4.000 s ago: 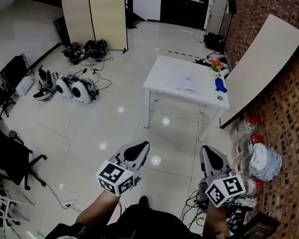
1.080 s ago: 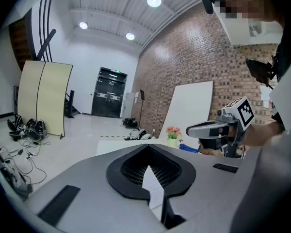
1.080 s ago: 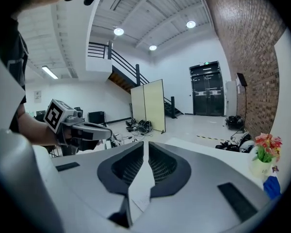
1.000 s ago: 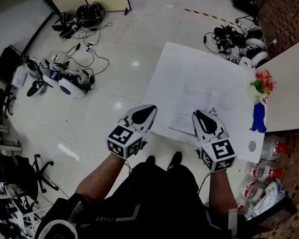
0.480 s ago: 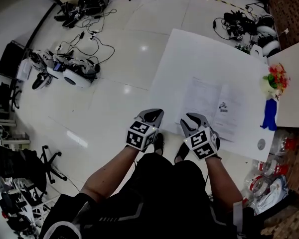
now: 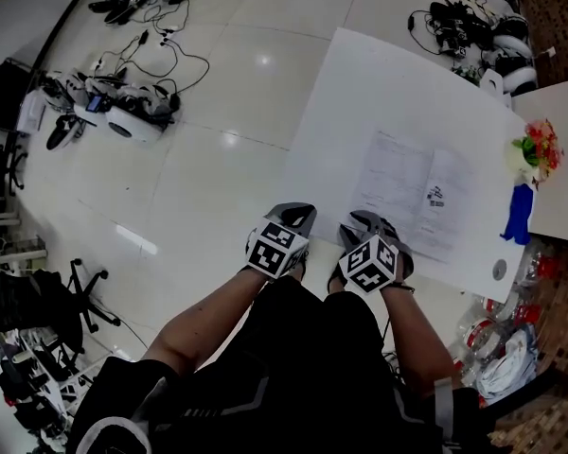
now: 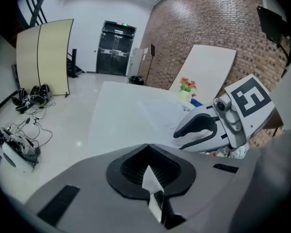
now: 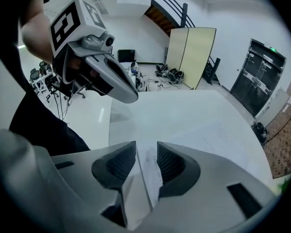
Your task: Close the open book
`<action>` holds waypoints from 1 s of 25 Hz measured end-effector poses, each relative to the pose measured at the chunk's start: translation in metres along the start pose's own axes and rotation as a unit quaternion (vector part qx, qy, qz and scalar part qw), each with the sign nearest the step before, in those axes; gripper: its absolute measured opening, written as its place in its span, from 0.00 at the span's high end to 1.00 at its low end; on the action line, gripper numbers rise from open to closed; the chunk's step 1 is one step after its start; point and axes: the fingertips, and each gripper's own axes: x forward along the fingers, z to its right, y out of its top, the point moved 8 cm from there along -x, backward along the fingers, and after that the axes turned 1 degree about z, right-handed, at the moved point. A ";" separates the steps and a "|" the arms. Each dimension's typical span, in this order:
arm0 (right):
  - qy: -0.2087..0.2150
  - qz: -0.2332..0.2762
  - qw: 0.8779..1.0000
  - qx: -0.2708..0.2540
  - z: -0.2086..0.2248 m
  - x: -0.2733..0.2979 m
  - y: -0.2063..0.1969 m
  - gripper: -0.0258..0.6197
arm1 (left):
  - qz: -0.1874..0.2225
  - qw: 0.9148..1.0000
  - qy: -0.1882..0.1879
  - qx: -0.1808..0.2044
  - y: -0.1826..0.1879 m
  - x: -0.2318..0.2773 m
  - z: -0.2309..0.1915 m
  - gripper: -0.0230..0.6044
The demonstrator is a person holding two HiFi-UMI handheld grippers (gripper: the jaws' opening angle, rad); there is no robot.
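The open book [image 6: 412, 192] lies flat on the white table [image 6: 360, 93], its pale pages spread toward the right side. Both grippers hang at the table's near edge, short of the book. My left gripper [image 6: 298, 212] is over the floor just off the table's corner, and its jaws meet at the tips [image 7: 147, 146] with nothing in them. To its right, my right gripper [image 6: 363, 221] points steeply down at the table's edge. Its jaws have just been opening and now stand apart [image 8: 146, 152], with only bare tabletop [image 8: 184, 115] showing between them.
A vase of flowers [image 6: 540, 146], a blue object [image 6: 518, 214] and a small round thing [image 6: 499, 270] sit along the table's right side. Bottles [image 6: 506, 334] stand on the floor at the right. Cables and devices [image 6: 114, 112] lie on the floor at the left.
Both grippers have dropped toward the table's near edge and drawn closer together. The right gripper's jaws, shut a second ago, now stand apart. The book sits as before.
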 end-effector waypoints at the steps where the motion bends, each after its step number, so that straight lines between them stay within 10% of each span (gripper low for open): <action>1: -0.001 -0.007 1.000 -0.007 -0.001 0.002 -0.001 0.81 | -0.003 1.000 -0.003 -0.003 -0.002 0.001 0.000 0.96; 13: -0.009 -0.052 0.994 -0.091 -0.008 0.018 -0.001 0.81 | -0.005 1.000 -0.027 0.006 -0.006 0.003 0.004 0.96; 25: 0.022 -0.057 0.997 -0.053 -0.007 0.014 0.001 0.91 | 0.001 0.999 -0.042 0.003 -0.008 0.002 0.006 0.96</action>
